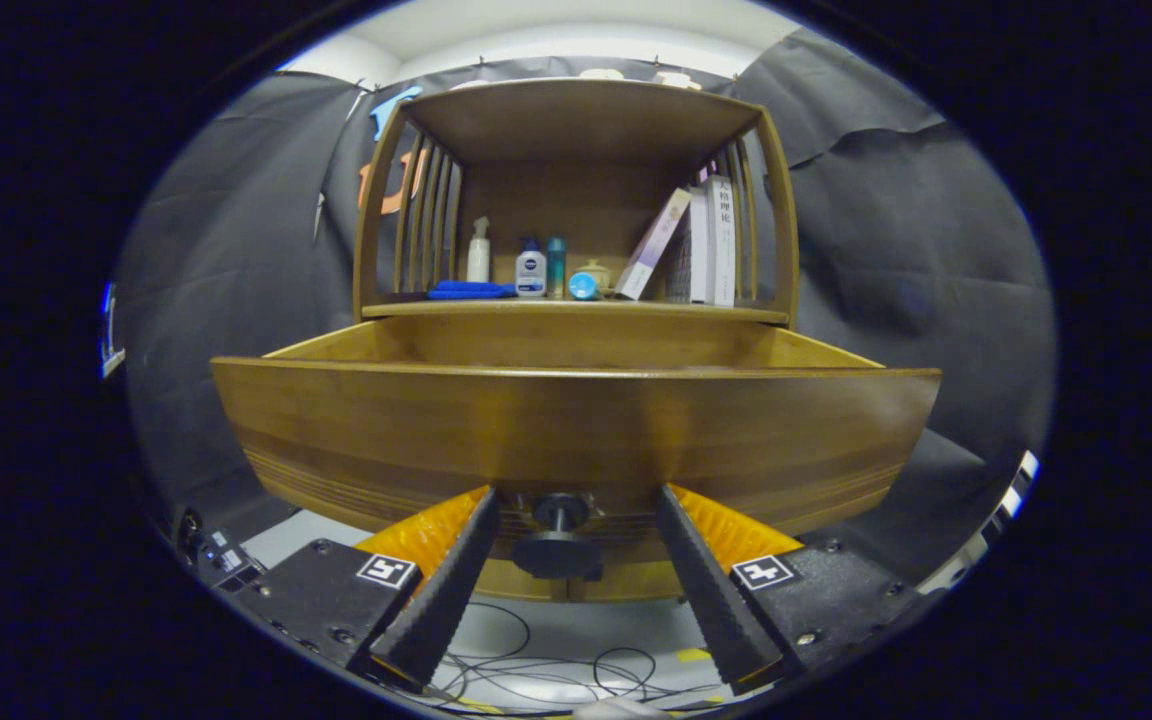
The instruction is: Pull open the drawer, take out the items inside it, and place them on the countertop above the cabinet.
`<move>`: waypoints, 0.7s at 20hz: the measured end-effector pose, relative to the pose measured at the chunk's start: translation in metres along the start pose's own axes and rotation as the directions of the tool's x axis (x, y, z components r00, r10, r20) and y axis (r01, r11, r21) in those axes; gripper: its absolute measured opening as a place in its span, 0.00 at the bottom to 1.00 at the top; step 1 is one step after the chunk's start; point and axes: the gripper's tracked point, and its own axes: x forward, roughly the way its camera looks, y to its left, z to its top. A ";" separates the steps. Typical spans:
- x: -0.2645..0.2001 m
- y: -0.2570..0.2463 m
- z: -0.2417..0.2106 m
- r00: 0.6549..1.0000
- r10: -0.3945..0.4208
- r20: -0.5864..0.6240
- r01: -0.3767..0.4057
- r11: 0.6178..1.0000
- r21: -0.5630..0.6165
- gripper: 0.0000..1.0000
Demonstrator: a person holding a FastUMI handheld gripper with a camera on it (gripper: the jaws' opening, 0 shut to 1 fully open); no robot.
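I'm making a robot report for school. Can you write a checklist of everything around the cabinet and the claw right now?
Surface: countertop above the drawer, wooden, already carrying things.
Job's things: drawer pulled open; its inside is hidden behind the front.
Clutter: blue cloth, bottles, books on the countertop.
Claw: claw open, fingers either side of the knob, not pressing it.
Cables: wires on the floor below.
Surroundings: black cloth wall.

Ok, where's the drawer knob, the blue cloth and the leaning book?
drawer knob point(558, 553), gripper view, its round front, between the open fingers.
blue cloth point(471, 290), gripper view, middle of the folded cloth.
leaning book point(654, 245), gripper view, middle of its cover.
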 end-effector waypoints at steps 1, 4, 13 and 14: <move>0.000 0.001 0.000 1.000 -0.005 0.000 0.005 1.000 0.000 1.00; 0.002 0.001 0.000 1.000 0.001 0.006 -0.001 1.000 0.007 1.00; 0.016 0.001 0.004 0.999 0.022 0.023 -0.023 1.000 0.010 1.00; 0.019 0.001 0.006 0.999 0.024 0.022 -0.025 1.000 0.013 1.00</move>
